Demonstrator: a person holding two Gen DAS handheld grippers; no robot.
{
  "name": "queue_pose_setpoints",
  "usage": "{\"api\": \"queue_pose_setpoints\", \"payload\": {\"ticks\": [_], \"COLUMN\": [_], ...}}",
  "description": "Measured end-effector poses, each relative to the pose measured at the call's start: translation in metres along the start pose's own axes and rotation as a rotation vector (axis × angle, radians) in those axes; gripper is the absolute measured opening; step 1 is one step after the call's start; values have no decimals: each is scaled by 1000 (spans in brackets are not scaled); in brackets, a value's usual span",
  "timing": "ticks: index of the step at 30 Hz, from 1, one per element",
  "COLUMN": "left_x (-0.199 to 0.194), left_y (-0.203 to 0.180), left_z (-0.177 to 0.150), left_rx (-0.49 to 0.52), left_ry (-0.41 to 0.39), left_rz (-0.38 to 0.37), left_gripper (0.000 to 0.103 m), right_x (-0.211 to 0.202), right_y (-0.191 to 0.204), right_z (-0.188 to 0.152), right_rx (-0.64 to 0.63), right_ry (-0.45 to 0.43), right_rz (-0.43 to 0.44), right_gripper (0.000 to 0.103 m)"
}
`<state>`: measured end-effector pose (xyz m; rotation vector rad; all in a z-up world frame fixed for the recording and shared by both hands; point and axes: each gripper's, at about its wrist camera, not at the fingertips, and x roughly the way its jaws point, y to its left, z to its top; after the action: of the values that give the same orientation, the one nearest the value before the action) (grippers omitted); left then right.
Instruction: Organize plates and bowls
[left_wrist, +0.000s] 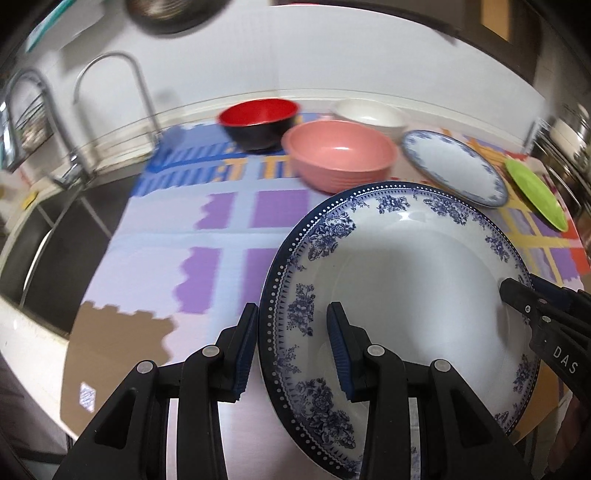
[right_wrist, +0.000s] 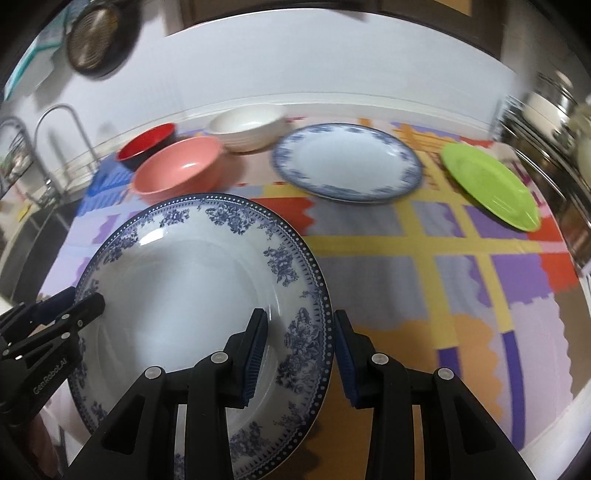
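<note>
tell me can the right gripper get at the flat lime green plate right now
Probably not yet: the right gripper is clamped on the big blue floral plate. The path to the lime green plate looks clear.

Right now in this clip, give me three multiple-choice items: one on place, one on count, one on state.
1. Where is the green plate?
A. beside the sink
B. at the mat's far right
C. inside the pink bowl

2. How many bowls sit on the mat?
A. two
B. three
C. four

3. How is the big floral plate held?
A. lying free
B. by one gripper
C. by both grippers

Answers: 1 B, right of the blue-rimmed plate. 2 B, red, pink, white. 3 C, left gripper and right gripper straddle opposite rims.
</note>
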<state>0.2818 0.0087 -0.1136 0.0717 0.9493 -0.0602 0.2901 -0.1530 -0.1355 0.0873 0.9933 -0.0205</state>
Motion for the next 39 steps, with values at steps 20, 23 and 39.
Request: {"api": "queue_pose_setpoints", "payload": {"ticks": [20, 23, 39], "left_x": [24, 28, 37], "left_y": [83, 83, 83], "left_z": [-26, -27, -29], "left_rx": [-117, -109, -88], "left_ry": [82, 92, 121], "left_rz": [73, 68, 69], "left_gripper": [38, 38, 38], "right_x": [36, 40, 52], "right_y": [103, 104, 104], "right_z": [2, 1, -2], "right_rx": [-144, -141, -111], "right_ry": [85, 96, 146], "right_rz": [93, 89, 84], "right_gripper": [37, 37, 37]}}
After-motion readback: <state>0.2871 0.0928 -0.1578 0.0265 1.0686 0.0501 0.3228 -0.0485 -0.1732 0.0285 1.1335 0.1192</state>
